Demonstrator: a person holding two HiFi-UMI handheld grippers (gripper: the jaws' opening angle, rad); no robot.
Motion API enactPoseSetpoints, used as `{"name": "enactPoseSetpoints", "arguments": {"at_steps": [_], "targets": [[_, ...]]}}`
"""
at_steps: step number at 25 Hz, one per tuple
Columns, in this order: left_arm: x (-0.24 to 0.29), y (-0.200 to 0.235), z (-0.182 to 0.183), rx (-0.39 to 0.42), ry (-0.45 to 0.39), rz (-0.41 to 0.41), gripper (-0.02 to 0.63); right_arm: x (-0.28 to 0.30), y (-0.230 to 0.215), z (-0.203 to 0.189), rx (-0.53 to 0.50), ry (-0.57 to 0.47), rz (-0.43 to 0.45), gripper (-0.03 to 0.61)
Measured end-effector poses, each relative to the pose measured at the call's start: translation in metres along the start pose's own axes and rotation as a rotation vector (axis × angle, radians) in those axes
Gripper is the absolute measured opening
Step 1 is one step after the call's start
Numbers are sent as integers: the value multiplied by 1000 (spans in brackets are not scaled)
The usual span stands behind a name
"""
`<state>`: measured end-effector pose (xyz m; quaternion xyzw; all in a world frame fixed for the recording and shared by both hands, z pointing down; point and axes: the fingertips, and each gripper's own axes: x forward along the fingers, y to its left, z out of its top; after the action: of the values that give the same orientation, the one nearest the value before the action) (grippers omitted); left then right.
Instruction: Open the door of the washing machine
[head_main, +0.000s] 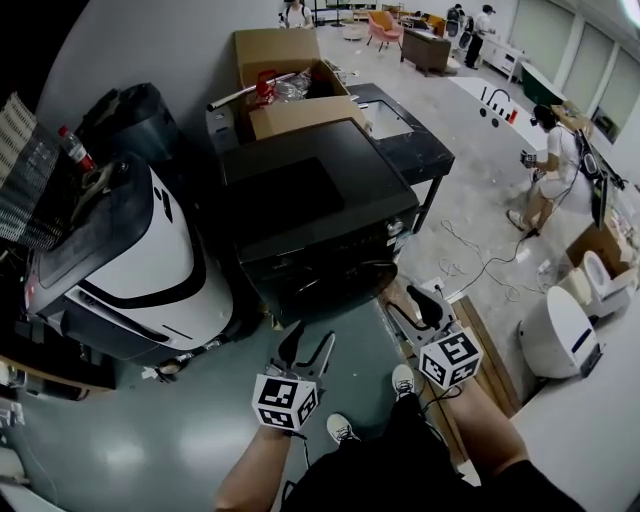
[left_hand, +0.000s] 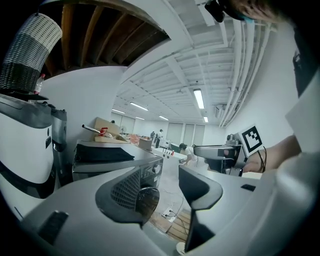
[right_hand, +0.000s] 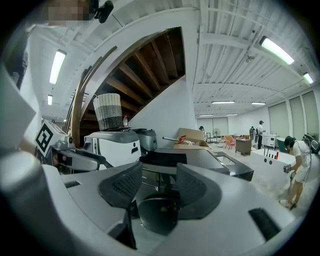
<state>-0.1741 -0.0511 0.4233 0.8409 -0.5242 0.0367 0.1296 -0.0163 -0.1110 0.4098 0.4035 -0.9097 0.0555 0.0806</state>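
**Tools spread, lined up on washer door**

Left tool (head_main: 308, 345) and right tool (head_main: 415, 303) have jaws apart and empty. They are held low facing the black front-loading washing machine (head_main: 320, 210), probably to reach its shut round dark door (head_main: 335, 285).

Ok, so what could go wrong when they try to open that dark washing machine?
The left tool and right tool are open and not yet on the door; a poor grip could slip off. The wooden boards and floor cables nearby could trip the person.
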Motion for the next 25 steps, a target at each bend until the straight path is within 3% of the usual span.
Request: {"name": "enactPoseSetpoints", "arguments": {"at_steps": [14,25], "targets": [[86,-9,-16,-27,10,125,256,38,-83,-40,-51,88,142,225],[167,-12,-61,-85,65,257,262,93,-150,-104,-69,182,306,225]]}}
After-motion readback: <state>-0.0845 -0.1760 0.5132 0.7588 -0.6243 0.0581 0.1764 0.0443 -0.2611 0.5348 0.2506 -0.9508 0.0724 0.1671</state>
